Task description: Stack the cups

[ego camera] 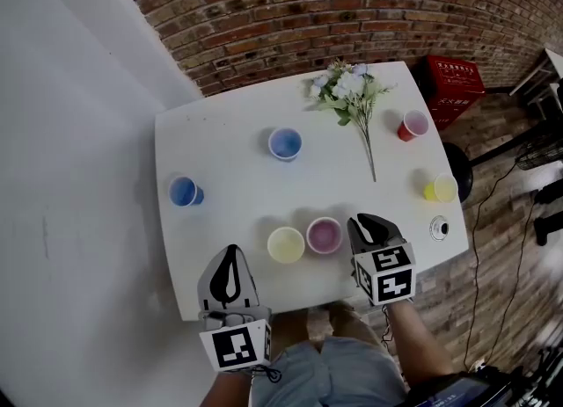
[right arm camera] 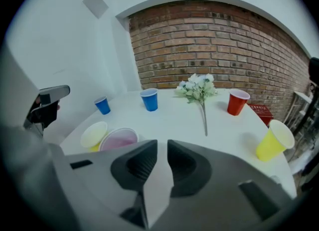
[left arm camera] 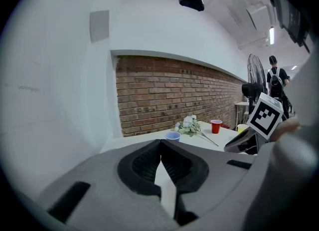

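Observation:
Several cups stand apart on the white table [ego camera: 229,133]: a blue cup [ego camera: 185,192] at the left, a pale blue cup [ego camera: 285,143] in the middle, a red cup [ego camera: 413,124] and a yellow cup [ego camera: 442,189] at the right. A pale yellow cup [ego camera: 286,244] and a pink cup [ego camera: 324,235] stand side by side near the front edge. My right gripper [ego camera: 362,221] hovers just right of the pink cup [right arm camera: 118,139], jaws slightly apart with nothing between them. My left gripper [ego camera: 231,254] sits at the front edge, left of the pale yellow cup, shut and empty.
A bunch of white flowers [ego camera: 352,93] lies at the table's far side between the pale blue and red cups. A small round object [ego camera: 439,228] sits near the front right corner. A red crate [ego camera: 456,89] stands on the floor beyond the table's right side.

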Tool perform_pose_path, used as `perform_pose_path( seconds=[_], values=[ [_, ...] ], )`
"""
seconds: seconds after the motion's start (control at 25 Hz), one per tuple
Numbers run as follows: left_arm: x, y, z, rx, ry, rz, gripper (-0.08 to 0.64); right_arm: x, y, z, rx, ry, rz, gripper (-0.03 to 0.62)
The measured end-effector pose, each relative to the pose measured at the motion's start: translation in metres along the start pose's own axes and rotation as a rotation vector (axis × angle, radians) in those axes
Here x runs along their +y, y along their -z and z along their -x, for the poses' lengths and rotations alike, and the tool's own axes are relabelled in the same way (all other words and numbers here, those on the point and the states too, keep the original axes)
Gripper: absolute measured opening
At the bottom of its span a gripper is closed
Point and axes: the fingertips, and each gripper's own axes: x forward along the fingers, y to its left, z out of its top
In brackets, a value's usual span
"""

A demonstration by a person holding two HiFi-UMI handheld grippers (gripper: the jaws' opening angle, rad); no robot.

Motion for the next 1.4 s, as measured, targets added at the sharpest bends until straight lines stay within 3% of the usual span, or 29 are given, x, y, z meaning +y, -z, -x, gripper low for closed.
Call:
perform_pose_path(
  seconds=[1.04,1.4],
  values=[
    [0.005,0.001,-0.001,0.009,-0.005,-0.003,0.009,0.009,0.01,-0.008,0.038,-0.016,0.02,0.067],
    [0.003,0.001,-0.003,0.004,0.003,-0.005,0.009,0.006,0.0,0.0,-0.008,0.0,0.008,0.06]
  ],
)
